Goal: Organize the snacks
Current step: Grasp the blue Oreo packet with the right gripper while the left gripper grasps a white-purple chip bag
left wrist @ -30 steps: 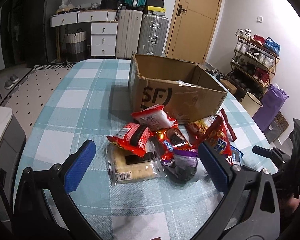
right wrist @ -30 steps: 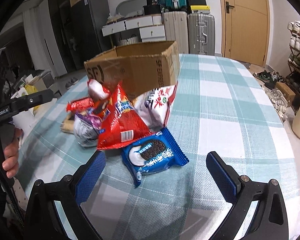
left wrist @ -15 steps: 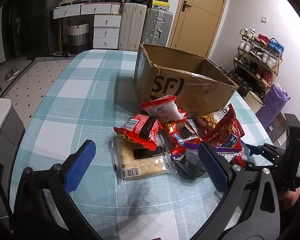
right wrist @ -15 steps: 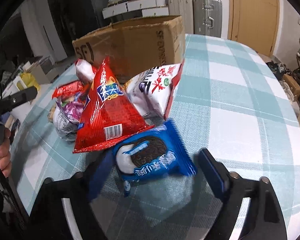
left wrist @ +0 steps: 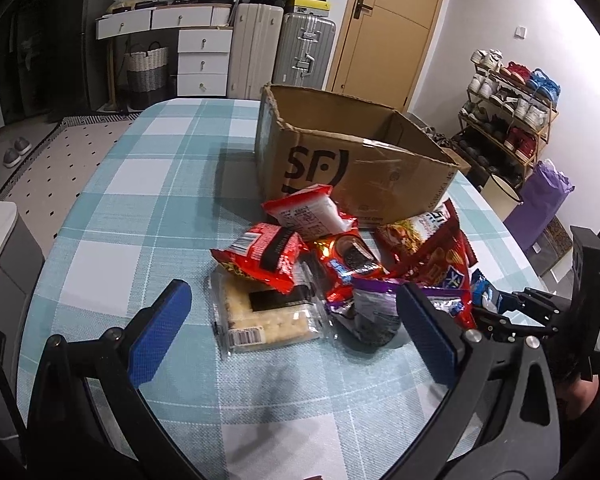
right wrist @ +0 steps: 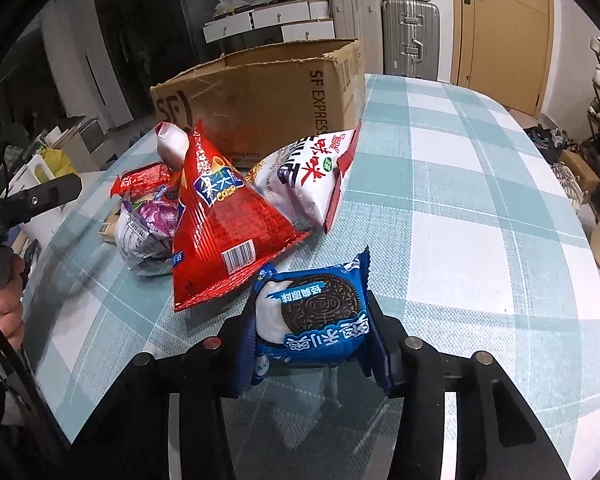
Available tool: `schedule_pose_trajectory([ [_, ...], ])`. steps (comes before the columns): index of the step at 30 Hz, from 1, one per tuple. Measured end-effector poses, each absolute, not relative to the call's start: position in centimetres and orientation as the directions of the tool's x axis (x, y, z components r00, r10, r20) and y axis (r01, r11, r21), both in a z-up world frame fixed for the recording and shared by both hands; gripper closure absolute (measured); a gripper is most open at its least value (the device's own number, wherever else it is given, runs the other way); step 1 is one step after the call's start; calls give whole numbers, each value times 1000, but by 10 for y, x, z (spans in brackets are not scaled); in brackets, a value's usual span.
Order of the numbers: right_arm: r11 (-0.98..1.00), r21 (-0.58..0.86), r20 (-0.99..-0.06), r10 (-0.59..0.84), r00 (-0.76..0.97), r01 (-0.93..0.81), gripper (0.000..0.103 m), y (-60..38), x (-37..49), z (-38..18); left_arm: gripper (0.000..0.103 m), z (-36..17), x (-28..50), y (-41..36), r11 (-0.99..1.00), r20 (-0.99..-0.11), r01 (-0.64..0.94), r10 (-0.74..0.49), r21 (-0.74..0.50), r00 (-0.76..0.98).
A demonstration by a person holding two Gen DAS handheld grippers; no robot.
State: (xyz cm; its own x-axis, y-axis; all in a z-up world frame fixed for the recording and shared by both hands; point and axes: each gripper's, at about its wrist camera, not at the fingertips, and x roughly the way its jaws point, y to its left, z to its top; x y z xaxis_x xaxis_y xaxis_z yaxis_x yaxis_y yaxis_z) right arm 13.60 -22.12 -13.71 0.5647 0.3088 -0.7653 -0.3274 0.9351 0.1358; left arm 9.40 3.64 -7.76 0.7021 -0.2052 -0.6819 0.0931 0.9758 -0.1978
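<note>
Right tool (right wrist: 312, 344): closed on the blue cookie pack (right wrist: 314, 320); both pads press its sides, at the near edge of the pile.
Left tool (left wrist: 292, 320): open, nothing between its blue pads; it hangs above the desk (left wrist: 148, 200) in front of the pile.
Blue cookie pack: held just over the checked cloth, close to the low corner of the red triangle bag (right wrist: 220, 220).
Clear biscuit tray (left wrist: 264, 316): nearest to the left tool, flat on the desk, partly under the red wrapper (left wrist: 264, 256).
Purple bag (left wrist: 372, 312): just beside the tray, leaning on the other packs.
Red cookie pack (left wrist: 348, 256): in the middle of the pile, between the red wrapper and the red triangle bag.
White and red pack (left wrist: 308, 212): at the far side of the pile, touching the box front.
White bag with red edge (right wrist: 312, 176): behind the red triangle bag, leaning towards the box.
Box (left wrist: 352, 160): open cardboard, standing behind the pile; the snacks lie between it and both tools.
Person's hand (right wrist: 8, 296): at the left edge of the right wrist view, holding the other handle.
Suitcases (left wrist: 280, 52): upright by the far wall, next to the white drawers (left wrist: 202, 60).
Door (left wrist: 388, 28): wooden, closed, behind the box.
Shoe rack (left wrist: 508, 120): well apart, on the right by the wall.
</note>
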Motion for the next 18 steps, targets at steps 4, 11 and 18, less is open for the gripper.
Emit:
schedule_pose_trajectory([
  [4,937,150,-756,314,574,-315,56,-226,131,-136,1,-76,92,32,975,-683,105,-213,-197,699],
  [11,939,182,-738,326,591,-291,56,-236,125,-132,1,-77,90,20,972,-689,130,-230,-195,688],
  [18,944,195,-725,322,608,-267,56,-246,116,-129,1,-85,92,7,967,-704,161,-254,-198,663],
])
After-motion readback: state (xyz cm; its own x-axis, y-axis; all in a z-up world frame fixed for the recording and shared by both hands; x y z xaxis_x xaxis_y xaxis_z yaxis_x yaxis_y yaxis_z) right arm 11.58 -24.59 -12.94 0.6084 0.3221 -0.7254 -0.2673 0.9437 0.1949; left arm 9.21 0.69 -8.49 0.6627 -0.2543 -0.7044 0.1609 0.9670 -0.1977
